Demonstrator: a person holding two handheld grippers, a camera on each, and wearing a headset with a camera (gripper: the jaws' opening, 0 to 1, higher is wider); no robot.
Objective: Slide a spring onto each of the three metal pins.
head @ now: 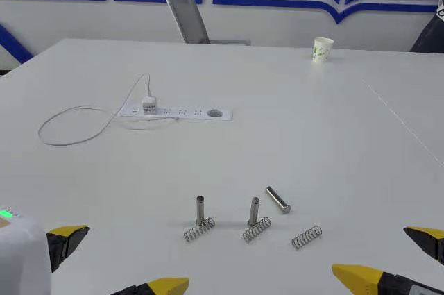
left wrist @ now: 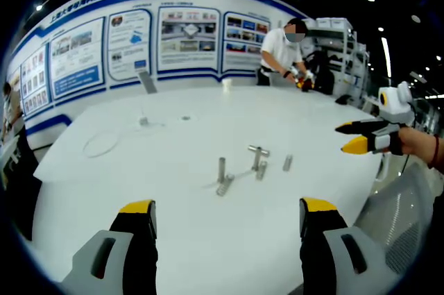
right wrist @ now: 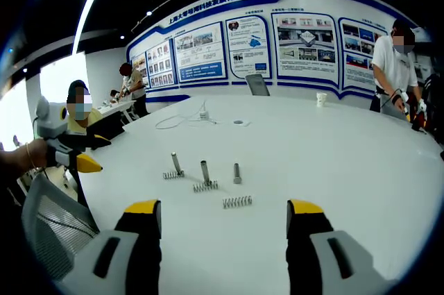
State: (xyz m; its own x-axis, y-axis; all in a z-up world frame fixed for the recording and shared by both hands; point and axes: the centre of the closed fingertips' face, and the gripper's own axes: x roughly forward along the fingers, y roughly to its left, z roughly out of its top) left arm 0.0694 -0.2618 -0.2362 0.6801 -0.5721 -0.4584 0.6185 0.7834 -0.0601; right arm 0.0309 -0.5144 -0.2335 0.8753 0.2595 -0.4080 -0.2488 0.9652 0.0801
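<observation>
- The left yellow-tipped tongs are spread wide at the near edge of the white tabletop. They hold and touch nothing.
- The right yellow-tipped tongs gape just as wide, likewise empty.
- 2 short silver metal pins stand upright side by side between the tongs: the left upright pin and the middle upright pin.
- The third silver pin lies on its side just right of the middle one.
- 3 small coiled steel springs lie loose on the tabletop.
- The left spring and the middle spring each lie at an upright pin's foot, seemingly touching it.
- The right spring lies alone.
- Well behind are a white power strip, its looping white cable and a paper cup.
</observation>
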